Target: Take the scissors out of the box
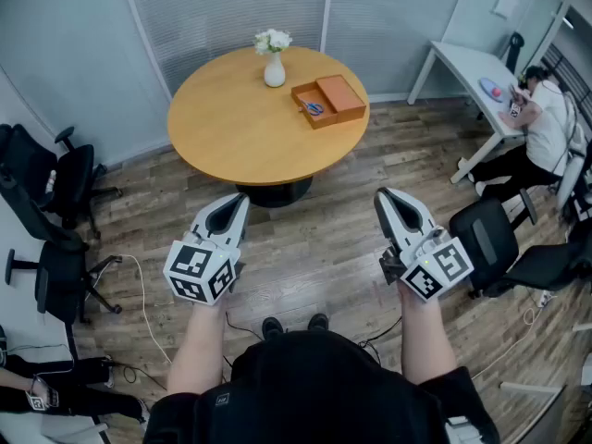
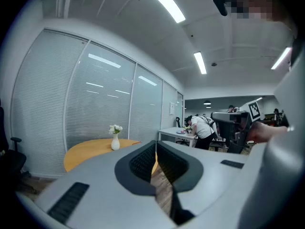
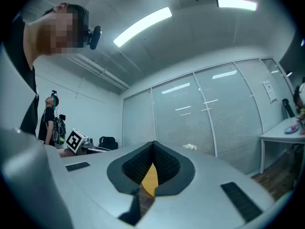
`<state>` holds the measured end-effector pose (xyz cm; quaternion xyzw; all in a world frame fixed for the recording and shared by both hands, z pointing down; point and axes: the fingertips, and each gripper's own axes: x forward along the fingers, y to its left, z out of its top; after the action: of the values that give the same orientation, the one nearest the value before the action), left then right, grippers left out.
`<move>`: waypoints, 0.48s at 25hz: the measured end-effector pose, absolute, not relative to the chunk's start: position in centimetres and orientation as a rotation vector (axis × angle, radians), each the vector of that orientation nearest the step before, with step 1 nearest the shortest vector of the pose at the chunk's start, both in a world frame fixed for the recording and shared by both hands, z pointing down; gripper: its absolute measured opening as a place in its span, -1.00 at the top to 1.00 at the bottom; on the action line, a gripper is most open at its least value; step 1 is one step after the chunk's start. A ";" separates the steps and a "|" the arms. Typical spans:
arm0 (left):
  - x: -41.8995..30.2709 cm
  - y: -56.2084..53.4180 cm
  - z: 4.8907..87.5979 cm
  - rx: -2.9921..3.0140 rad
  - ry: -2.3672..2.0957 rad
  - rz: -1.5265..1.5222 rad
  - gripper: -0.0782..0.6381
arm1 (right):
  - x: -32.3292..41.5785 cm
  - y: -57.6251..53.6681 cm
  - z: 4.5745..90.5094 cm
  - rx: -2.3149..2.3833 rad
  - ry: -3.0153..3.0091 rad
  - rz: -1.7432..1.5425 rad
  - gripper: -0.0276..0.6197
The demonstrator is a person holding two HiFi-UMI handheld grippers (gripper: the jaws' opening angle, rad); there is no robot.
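Left tongs (image 1: 240, 199) and right tongs (image 1: 385, 193) hang closed, empty, far from box (image 1: 340, 96) beside vase (image 1: 275, 68).

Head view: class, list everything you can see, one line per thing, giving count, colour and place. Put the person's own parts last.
table: one, round, tan wood, centre top
vase: one, white with white flowers, far side of the table
box: one, brown, open, right side of the table
scissors: one pair, blue handles, inside the box
chairs: at least three, black, two at left, one at right
desk: one, white, top right
seated person: one, white top, at the desk
left gripper: one, grey, shut and empty, over the floor
right gripper: one, grey, shut and empty, over the floor
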<state>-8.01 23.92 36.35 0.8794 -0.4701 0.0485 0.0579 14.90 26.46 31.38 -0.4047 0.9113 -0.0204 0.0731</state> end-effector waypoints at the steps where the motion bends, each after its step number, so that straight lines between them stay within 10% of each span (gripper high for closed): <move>1: -8.0 23.9 36.3 2.665 -1.426 0.147 0.73 | 14.8 26.4 31.3 -1.214 2.739 -0.056 0.81; 12: -6.0 24.2 36.4 2.686 -1.407 0.166 0.73 | 17.0 27.0 31.3 -1.161 2.689 -0.138 0.81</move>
<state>-6.00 24.21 36.40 0.8833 -0.4628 0.0545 0.0523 17.04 27.03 31.34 -0.3939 0.9120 -0.0467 0.1044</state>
